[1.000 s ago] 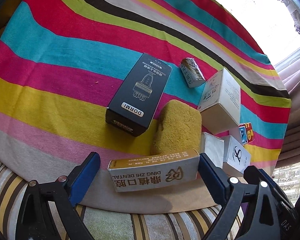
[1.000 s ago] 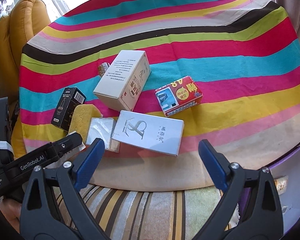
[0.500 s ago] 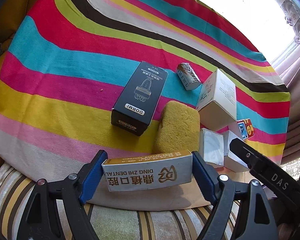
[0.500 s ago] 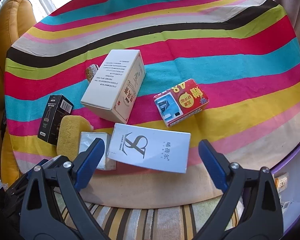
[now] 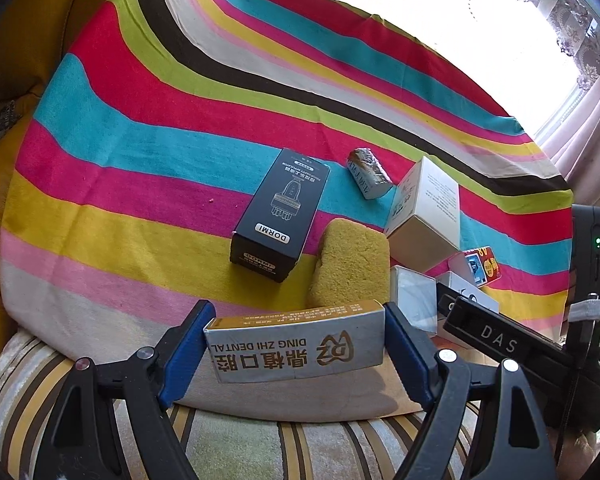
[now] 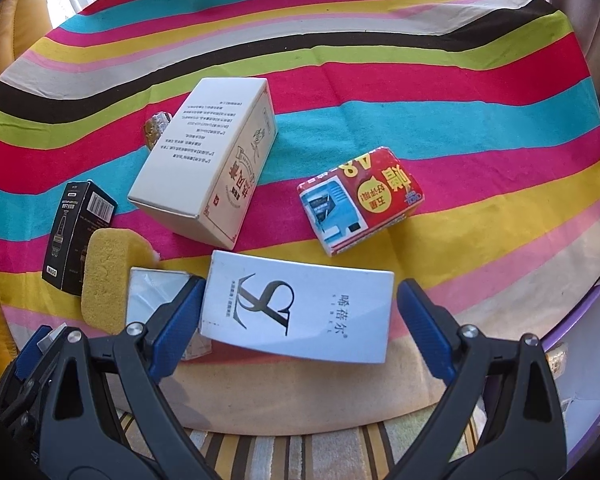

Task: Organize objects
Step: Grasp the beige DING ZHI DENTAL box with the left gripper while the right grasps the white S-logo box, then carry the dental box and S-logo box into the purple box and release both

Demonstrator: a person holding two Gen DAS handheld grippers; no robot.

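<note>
My left gripper (image 5: pixel 298 312) is shut on a gold and silver dental box (image 5: pixel 296 350), one blue pad pressed on each end, near the front edge of the striped cloth (image 5: pixel 148 168). My right gripper (image 6: pixel 300 286) is open and straddles a flat white box with a black logo (image 6: pixel 300 314). Its left pad touches the box's left edge; the right pad stands apart from the right edge. In the left wrist view the right gripper's black body (image 5: pixel 500 344) reaches in from the right.
A black DORMI box (image 5: pixel 280 208), a yellow sponge (image 5: pixel 348 264), a foil-wrapped packet (image 5: pixel 368 174), a tall white box (image 6: pixel 208 168), a red and blue tissue pack (image 6: pixel 360 196) and a small silvery box (image 6: pixel 152 300) lie around. A yellow armchair (image 5: pixel 16 40) stands left.
My left gripper's jaws have come together onto the ends of the dental box. My right gripper has sunk and moved forward until its pads flank the white logo box.
</note>
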